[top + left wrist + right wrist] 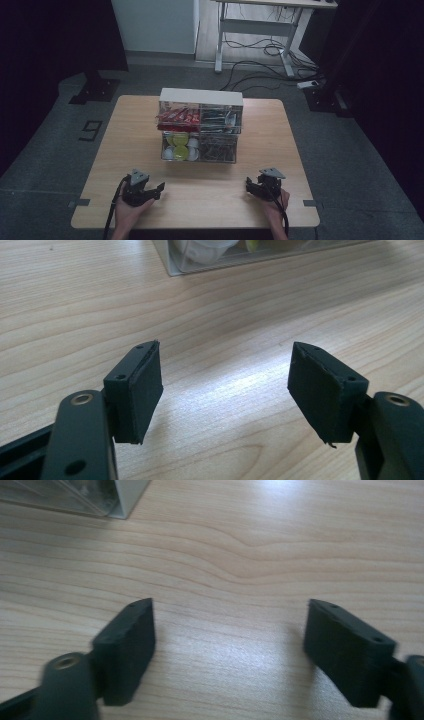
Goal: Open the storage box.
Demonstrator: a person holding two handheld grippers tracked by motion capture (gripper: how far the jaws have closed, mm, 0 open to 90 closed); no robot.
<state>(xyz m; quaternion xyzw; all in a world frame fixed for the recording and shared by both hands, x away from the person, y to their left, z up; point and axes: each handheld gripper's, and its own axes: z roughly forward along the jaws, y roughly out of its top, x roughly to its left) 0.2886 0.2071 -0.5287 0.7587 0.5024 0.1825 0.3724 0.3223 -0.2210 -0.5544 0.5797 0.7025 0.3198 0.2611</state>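
Left claw [225, 390] gapes; high view reveals stacked organizer [200, 131].

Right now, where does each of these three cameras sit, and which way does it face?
High view: above the near table edge, looking forward and down at the clear organizer; both forearms, left claw, right claw.
Left gripper view: on the left claw, facing tabletop; open jaws.
Right gripper view: on the right claw, likewise.
Shared: the organizer's corner.
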